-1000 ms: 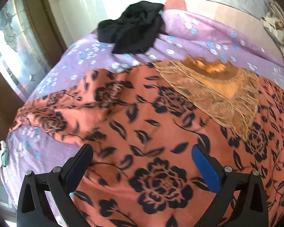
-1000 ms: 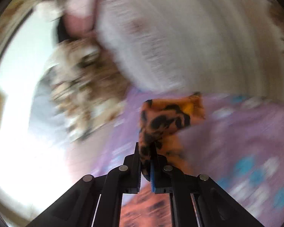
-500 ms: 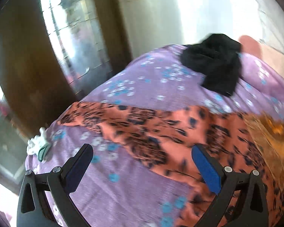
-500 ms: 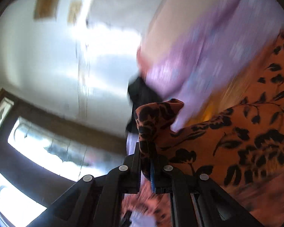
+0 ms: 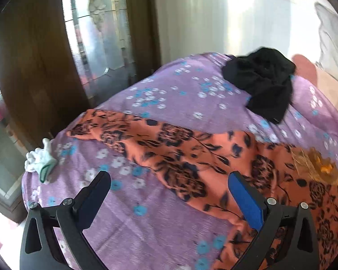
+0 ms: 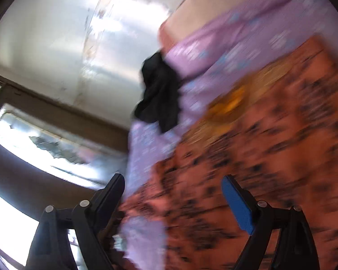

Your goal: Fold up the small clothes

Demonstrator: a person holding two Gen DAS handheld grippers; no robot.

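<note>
An orange garment with black flowers (image 5: 182, 155) lies spread across the purple flowered bed cover (image 5: 164, 94), its sleeve reaching left. A gold lace panel (image 5: 315, 166) shows at its right. My left gripper (image 5: 169, 186) hovers open above the sleeve, nothing between its fingers. In the blurred right wrist view the same orange garment (image 6: 270, 157) lies below my right gripper (image 6: 172, 187), whose jaws are opening and hold nothing. A crumpled black garment (image 5: 263, 83) sits at the far side of the bed, also seen as the black garment (image 6: 160, 94) in the right wrist view.
A white glove with green trim (image 5: 39, 159) lies at the bed's left corner. A dark wooden door frame (image 5: 33, 56) and glass panes (image 5: 97, 27) stand beyond the bed's left edge. A pale wall (image 5: 214, 18) is behind the bed.
My right gripper swung left across the bed with a fold of the orange garment, then let it go and its jaws spread. My left gripper swung left toward the sleeve, then held still.
</note>
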